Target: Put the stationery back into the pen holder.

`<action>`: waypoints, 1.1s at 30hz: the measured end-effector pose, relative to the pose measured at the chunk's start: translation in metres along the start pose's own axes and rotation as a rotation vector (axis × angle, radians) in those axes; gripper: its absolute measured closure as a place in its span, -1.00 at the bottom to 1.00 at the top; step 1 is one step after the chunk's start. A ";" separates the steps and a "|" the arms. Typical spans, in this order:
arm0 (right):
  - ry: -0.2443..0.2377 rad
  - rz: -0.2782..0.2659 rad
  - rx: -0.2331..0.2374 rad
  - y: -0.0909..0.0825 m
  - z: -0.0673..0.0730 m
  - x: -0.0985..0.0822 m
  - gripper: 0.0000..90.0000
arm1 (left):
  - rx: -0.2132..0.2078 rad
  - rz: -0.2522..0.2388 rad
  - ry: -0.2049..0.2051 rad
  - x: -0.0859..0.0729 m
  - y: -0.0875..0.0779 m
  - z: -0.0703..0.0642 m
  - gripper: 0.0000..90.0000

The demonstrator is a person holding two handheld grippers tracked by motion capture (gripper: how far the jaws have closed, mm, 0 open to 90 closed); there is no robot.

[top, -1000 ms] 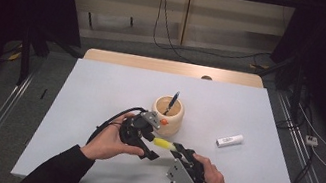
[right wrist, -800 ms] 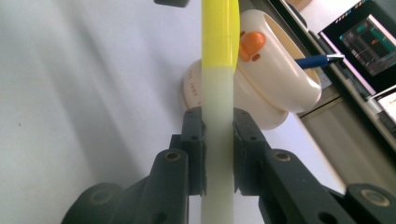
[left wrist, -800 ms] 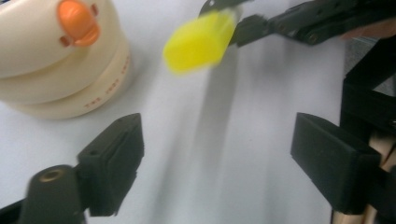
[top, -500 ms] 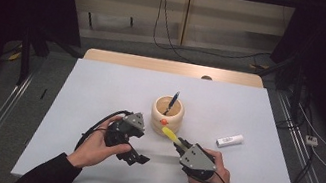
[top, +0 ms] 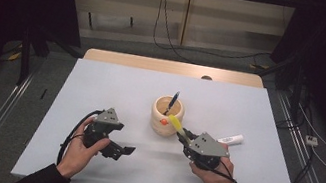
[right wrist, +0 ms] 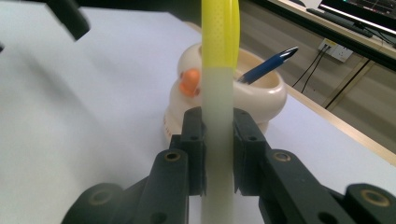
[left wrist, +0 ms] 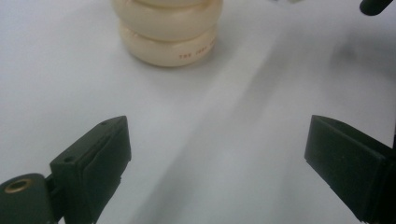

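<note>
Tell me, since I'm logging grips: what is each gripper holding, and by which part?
The right gripper clamps the yellow-capped marker on its pale barrel, below the cap. The left gripper is open, holding nothing.

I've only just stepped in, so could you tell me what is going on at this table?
A person holds a tool in each hand over a white table. The right tool is shut on a yellow-capped highlighter, its cap pointing toward a cream duck-shaped pen holder that already has a blue pen in it. The left tool has just been opening; its jaws stand wide with nothing between them. A second white marker lies on the table to the right.
</note>
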State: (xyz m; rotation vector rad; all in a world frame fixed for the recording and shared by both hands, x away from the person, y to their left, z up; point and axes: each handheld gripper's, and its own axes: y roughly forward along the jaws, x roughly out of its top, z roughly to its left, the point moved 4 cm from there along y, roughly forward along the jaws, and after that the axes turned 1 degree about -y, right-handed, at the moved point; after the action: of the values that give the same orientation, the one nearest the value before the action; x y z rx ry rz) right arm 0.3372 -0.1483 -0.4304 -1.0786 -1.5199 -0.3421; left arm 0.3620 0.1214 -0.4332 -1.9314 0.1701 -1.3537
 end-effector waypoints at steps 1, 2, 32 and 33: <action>0.018 -0.008 0.001 0.000 -0.003 0.002 0.73 | 0.005 -0.003 0.001 -0.003 -0.001 0.000 -0.84; 0.034 -0.014 -0.002 0.001 -0.005 0.003 0.73 | 0.008 -0.007 0.008 -0.006 -0.004 0.000 -0.84; 0.254 -0.137 0.004 0.037 -0.053 0.048 0.73 | 0.041 -0.066 -0.075 -0.047 -0.005 0.011 -0.84; 0.258 -0.139 0.004 0.038 -0.054 0.049 0.73 | 0.041 -0.067 -0.077 -0.047 -0.005 0.011 -0.84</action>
State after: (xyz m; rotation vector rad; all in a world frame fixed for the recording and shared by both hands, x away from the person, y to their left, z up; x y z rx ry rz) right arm 0.4057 -0.1462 -0.3854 -0.8899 -1.3656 -0.5536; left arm 0.3500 0.1542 -0.4665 -1.9664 0.0401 -1.3139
